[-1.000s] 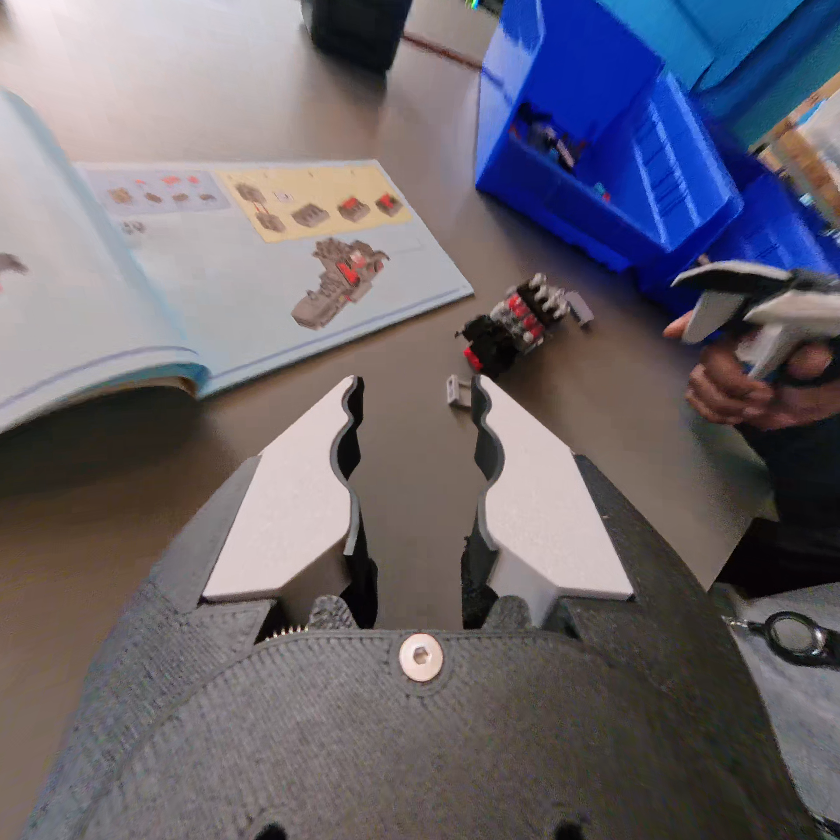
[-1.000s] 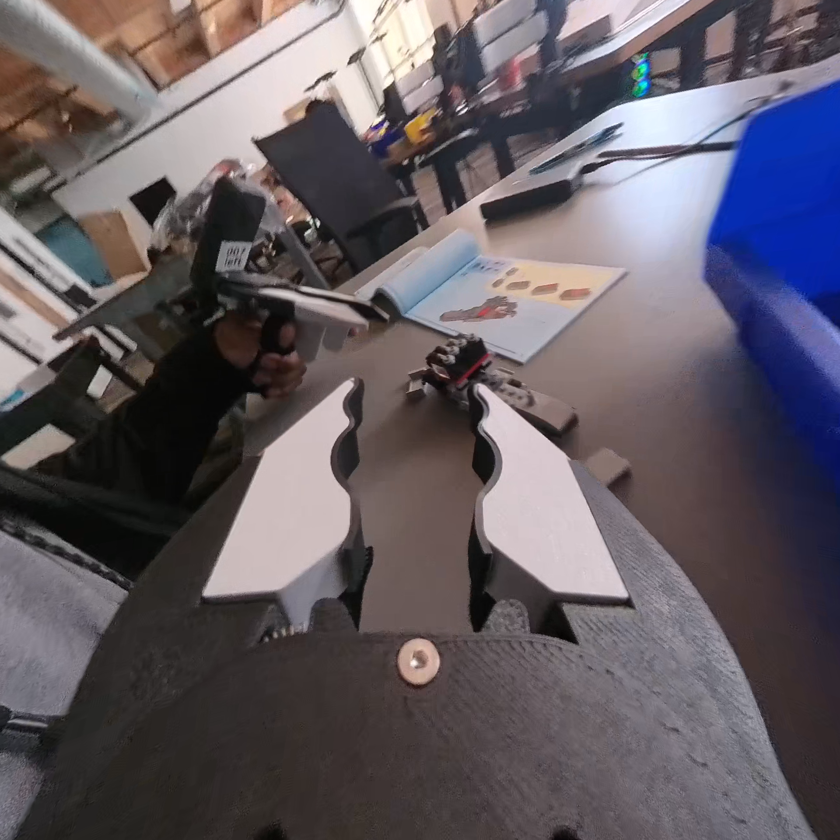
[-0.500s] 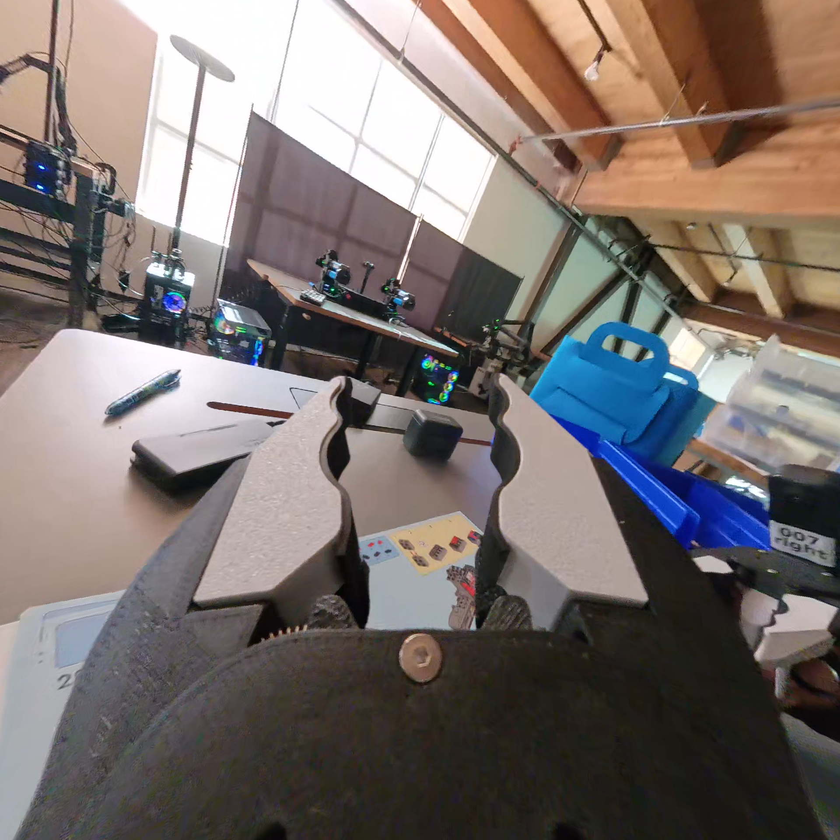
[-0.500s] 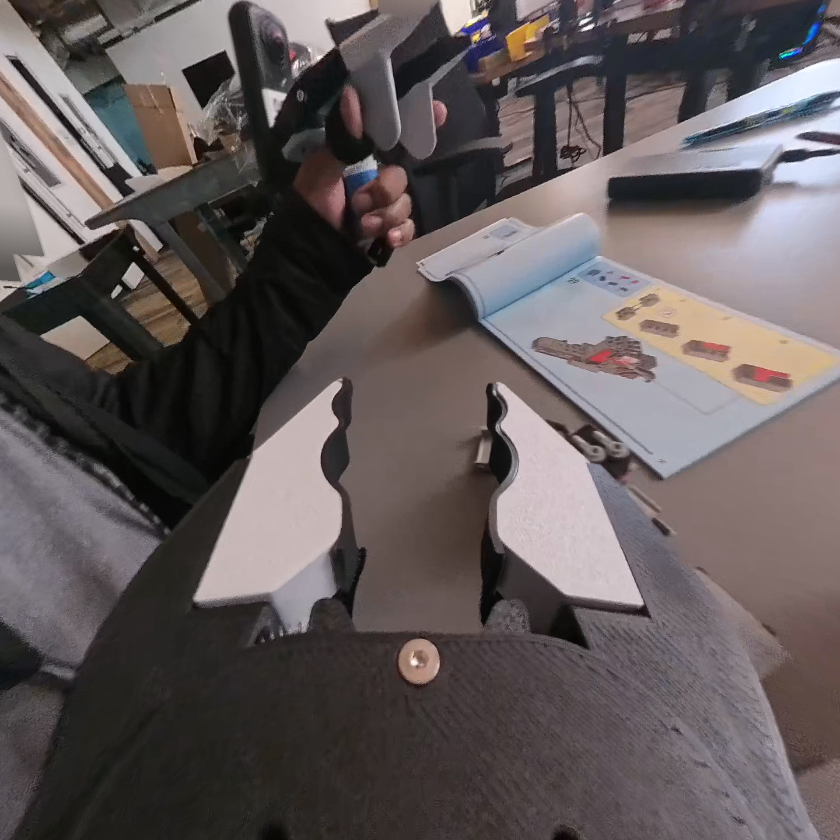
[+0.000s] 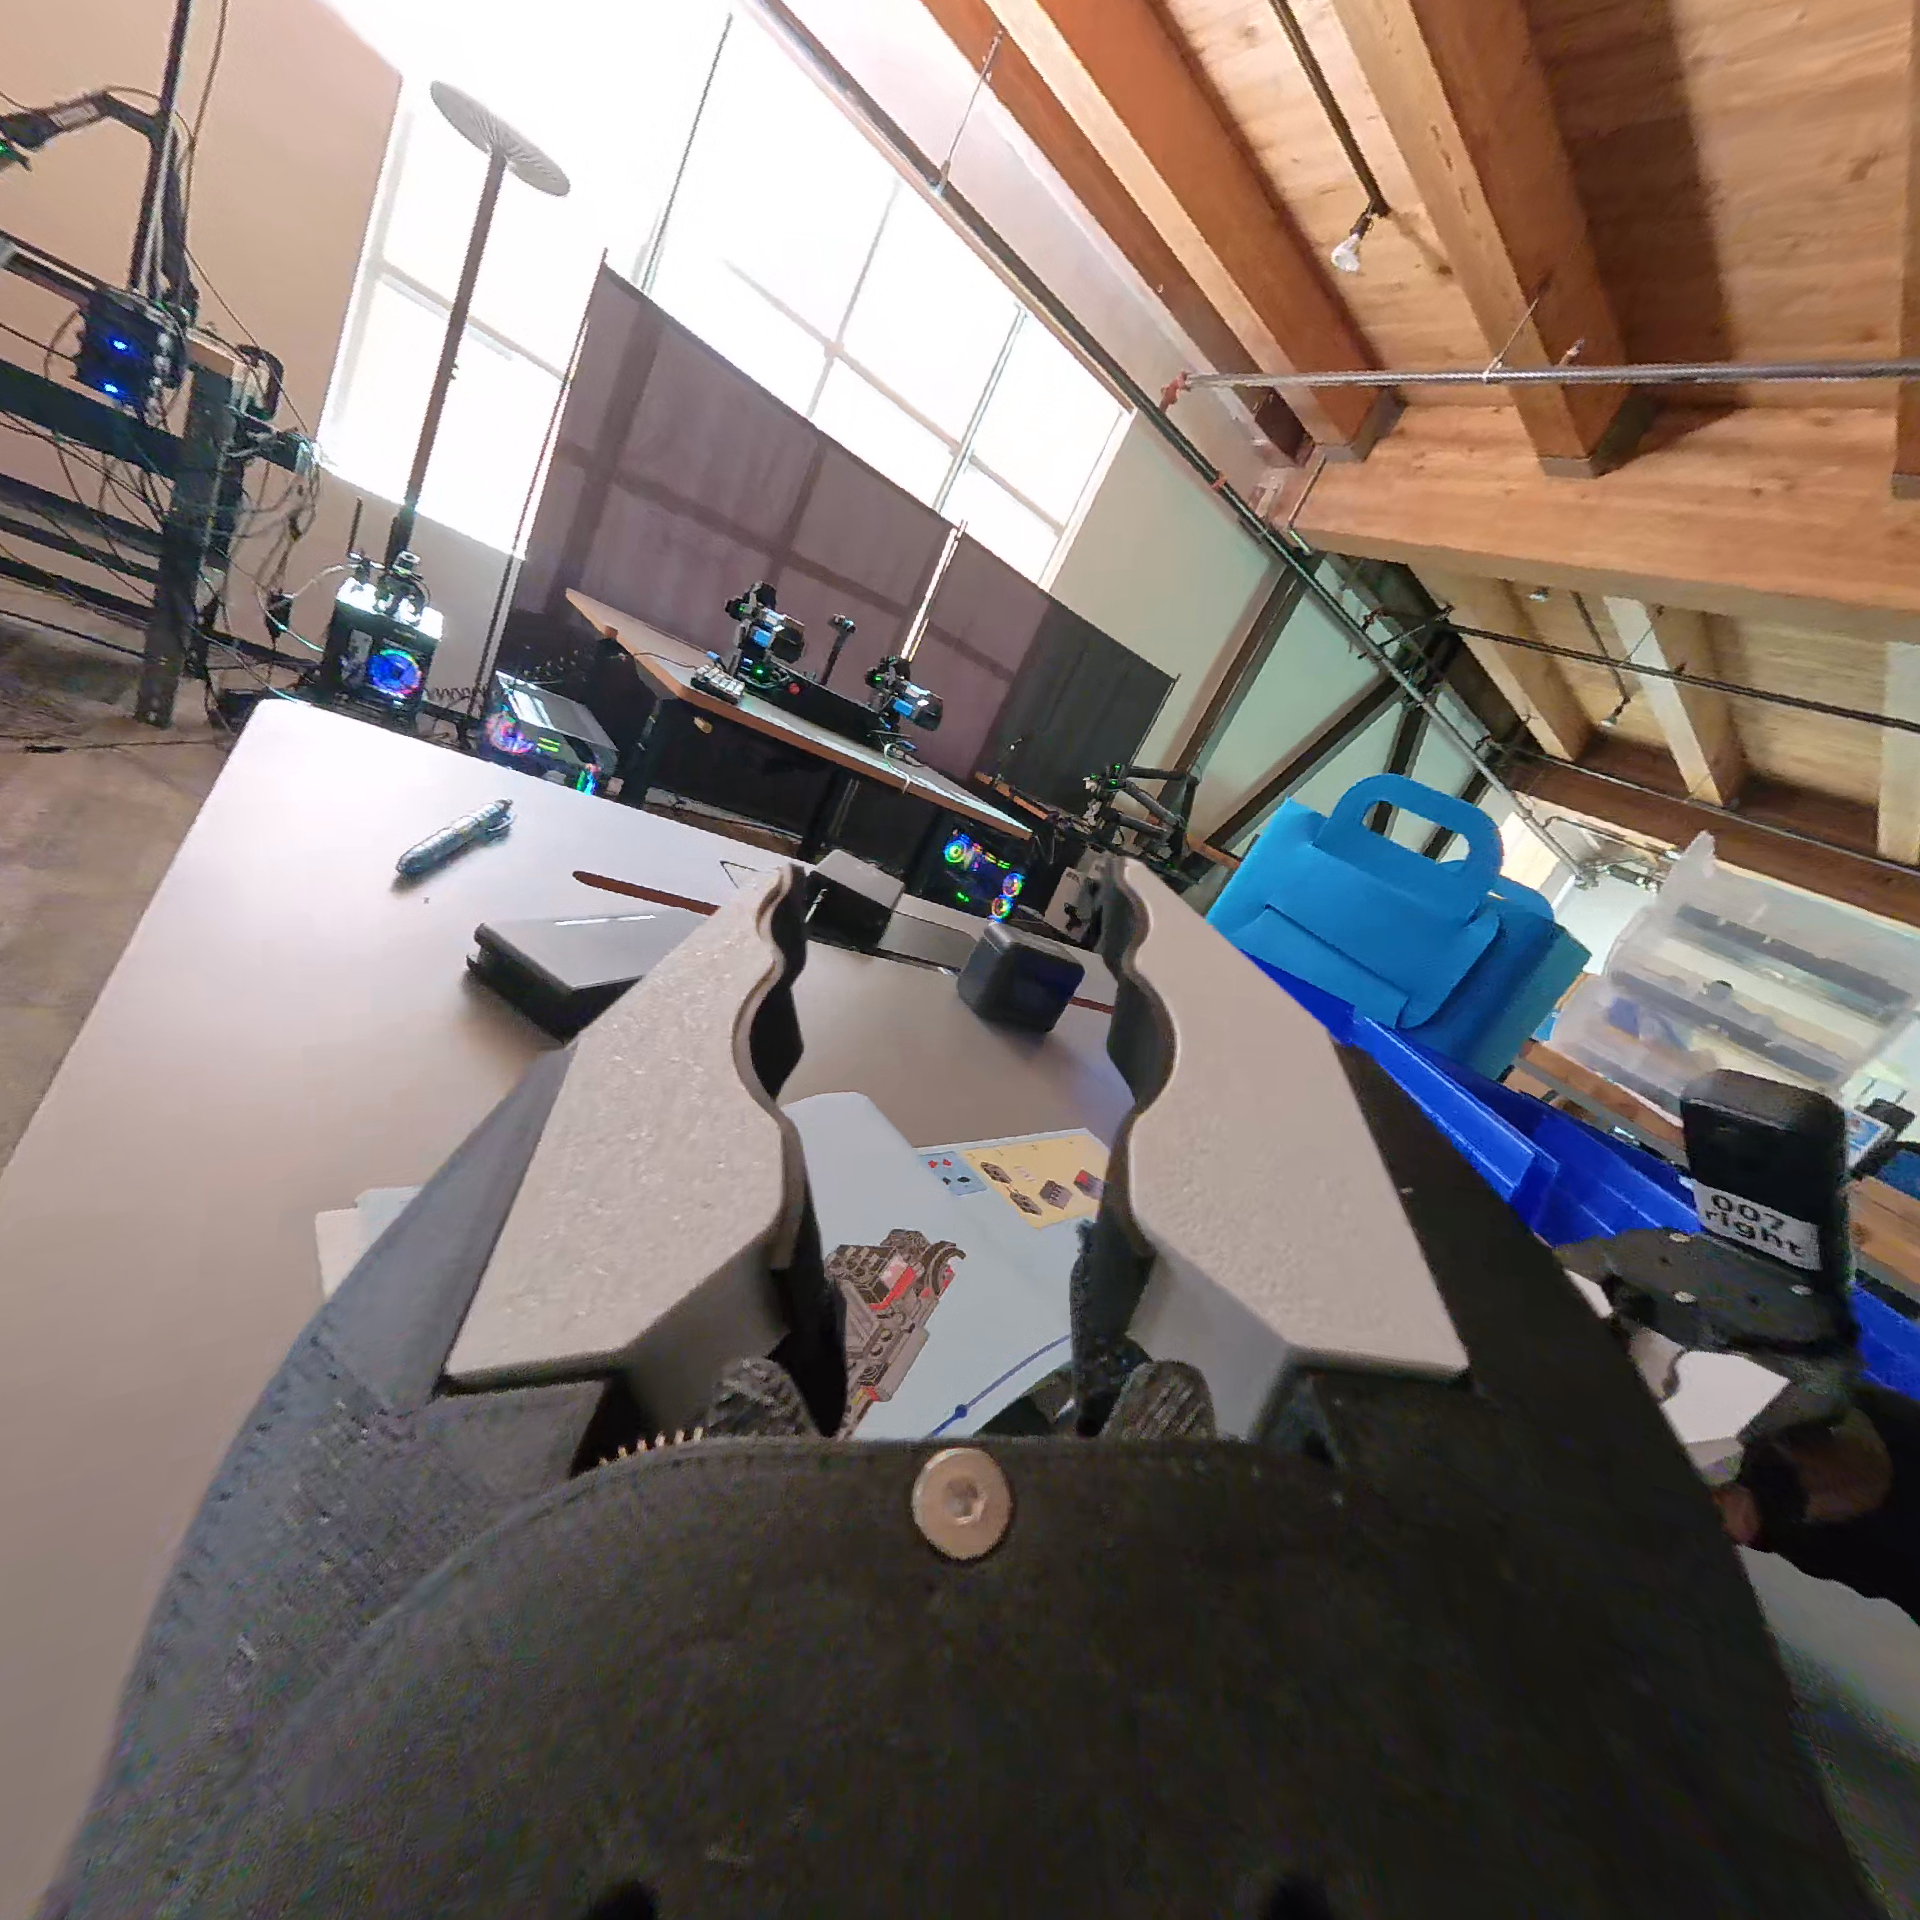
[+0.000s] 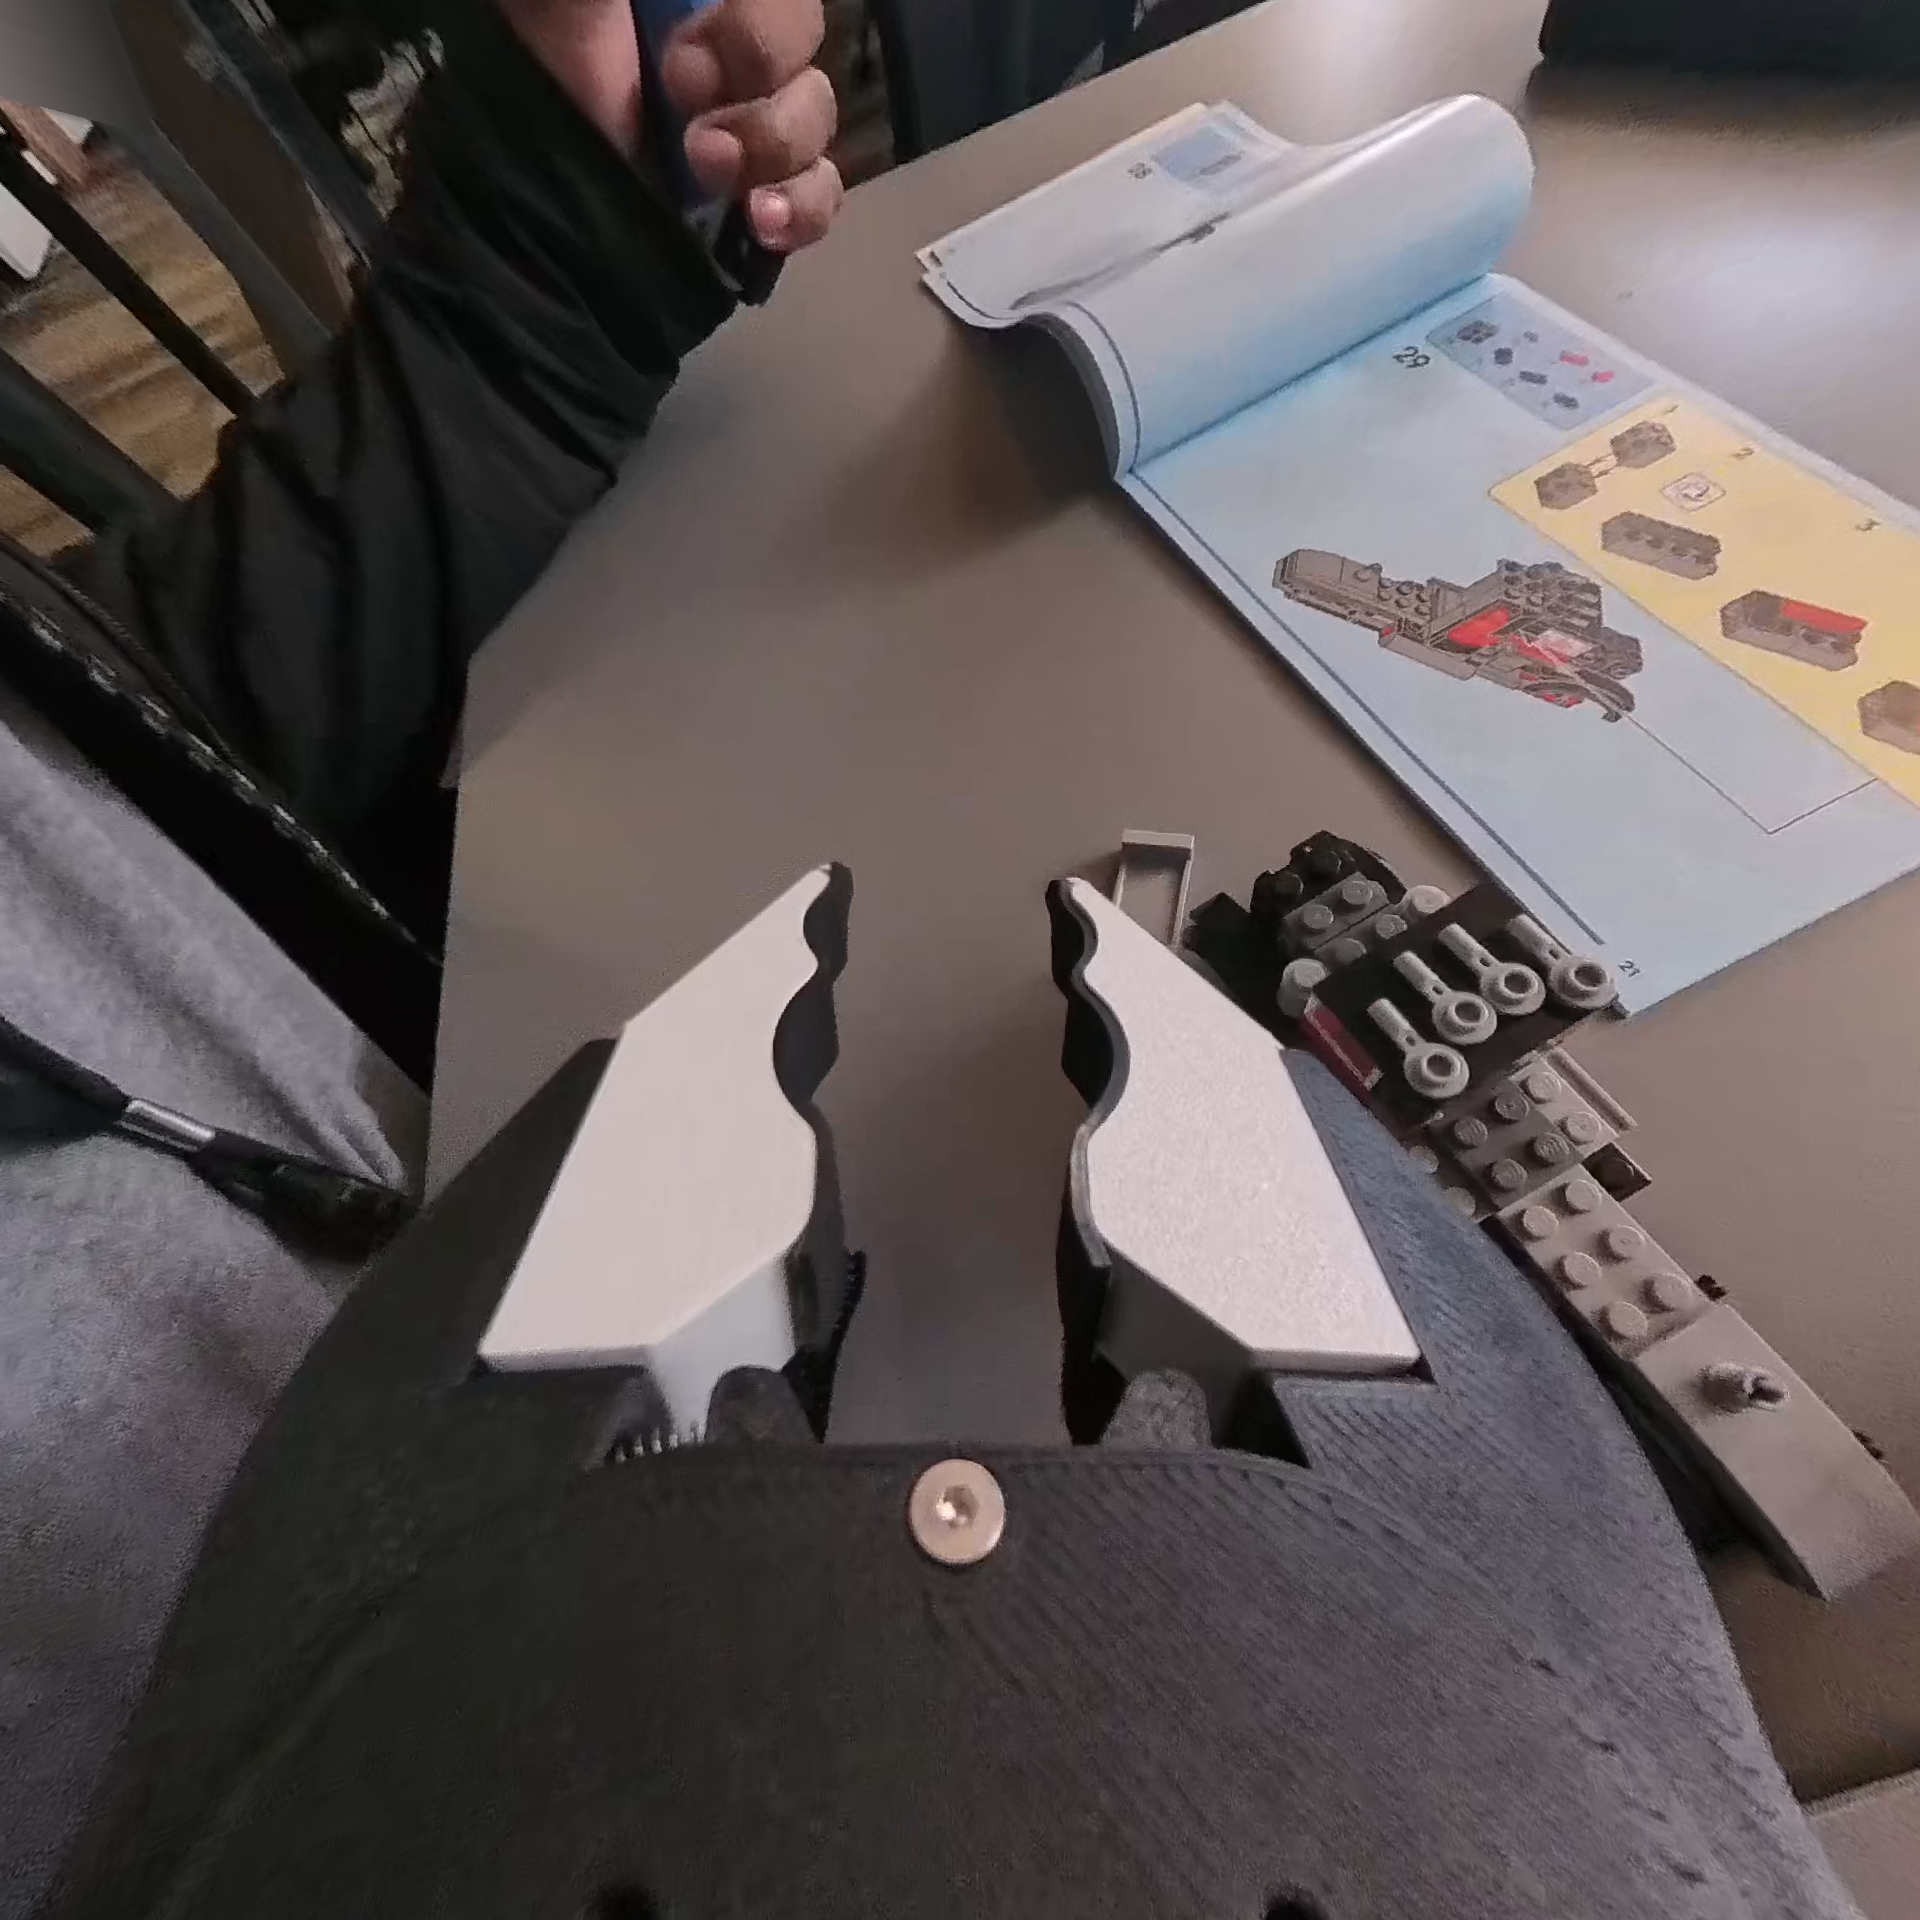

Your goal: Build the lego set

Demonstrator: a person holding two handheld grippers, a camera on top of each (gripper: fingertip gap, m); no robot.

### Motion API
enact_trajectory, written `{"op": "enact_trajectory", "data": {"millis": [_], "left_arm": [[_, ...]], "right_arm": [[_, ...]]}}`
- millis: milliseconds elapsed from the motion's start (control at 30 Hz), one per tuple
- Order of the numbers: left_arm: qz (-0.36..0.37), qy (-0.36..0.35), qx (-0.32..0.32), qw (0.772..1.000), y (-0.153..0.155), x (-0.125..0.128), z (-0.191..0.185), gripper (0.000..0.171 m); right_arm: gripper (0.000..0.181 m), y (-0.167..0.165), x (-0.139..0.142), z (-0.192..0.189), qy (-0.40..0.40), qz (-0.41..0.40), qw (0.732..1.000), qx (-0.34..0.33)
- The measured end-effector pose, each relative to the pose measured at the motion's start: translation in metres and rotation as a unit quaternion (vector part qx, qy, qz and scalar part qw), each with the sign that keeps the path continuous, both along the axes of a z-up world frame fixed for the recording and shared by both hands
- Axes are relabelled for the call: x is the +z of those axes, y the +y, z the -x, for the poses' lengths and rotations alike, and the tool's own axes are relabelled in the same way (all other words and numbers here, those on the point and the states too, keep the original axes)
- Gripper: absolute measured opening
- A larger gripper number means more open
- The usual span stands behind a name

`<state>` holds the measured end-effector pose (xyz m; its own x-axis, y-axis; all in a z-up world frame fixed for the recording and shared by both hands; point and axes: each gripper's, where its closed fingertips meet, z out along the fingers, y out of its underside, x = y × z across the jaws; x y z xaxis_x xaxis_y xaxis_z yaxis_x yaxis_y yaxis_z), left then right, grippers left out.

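Observation:
A partly built grey, black and red lego model (image 6: 1455,1049) lies on the brown table (image 6: 831,644), just right of my right gripper (image 6: 948,902). A small grey piece (image 6: 1151,862) lies by the right fingertip. The right gripper is open and empty, low over the table. An open instruction booklet (image 6: 1455,499) lies beyond the model. My left gripper (image 5: 951,899) is open and empty, raised and tilted up toward the room; the booklet (image 5: 935,1247) shows between its fingers. The model is hidden in the left wrist view.
Blue bins (image 5: 1538,1153) and a blue case (image 5: 1382,935) stand at the right. A pen (image 5: 454,834), a black flat device (image 5: 566,951) and a small black cube (image 5: 1018,977) lie farther back. The person's hand (image 6: 748,125) and dark sleeve (image 6: 416,416) are at the table's near-left edge. Spacing between my two grippers at the tips: around 30 cm. The small grey piece (image 6: 1151,862) is closer to my right gripper, around 4 cm from its tips; the left tips are 30 cm off.
My left gripper tilted up from the table to face the room. My right gripper swung down and closer to the model, which now lies at its right side.

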<state>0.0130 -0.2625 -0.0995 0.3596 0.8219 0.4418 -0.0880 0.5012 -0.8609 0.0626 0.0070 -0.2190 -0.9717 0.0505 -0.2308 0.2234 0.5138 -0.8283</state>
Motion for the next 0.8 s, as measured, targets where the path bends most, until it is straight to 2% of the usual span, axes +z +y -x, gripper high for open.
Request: {"op": "enact_trajectory", "data": {"millis": [367,500,667,800], "left_arm": [[0.021,-0.012,-0.019,1.0,0.018,-0.008,0.001,0.057],[0.026,-0.015,-0.02,0.999,0.021,-0.01,0.001,0.056],[0.048,-0.015,-0.053,0.997,0.041,-0.011,0.0,0.056],[0.08,-0.024,-0.111,0.99,0.074,-0.015,0.001,0.056]], "right_arm": [[0.04,0.002,-0.008,0.008,0.036,-0.029,0.999,-0.02],[0.04,0.009,0.0,0.007,0.043,-0.015,0.999,-0.027],[0.044,0.038,0.023,0.033,0.102,-0.02,0.993,-0.047],[0.059,0.072,0.03,0.069,0.141,-0.059,0.986,-0.07]]}}
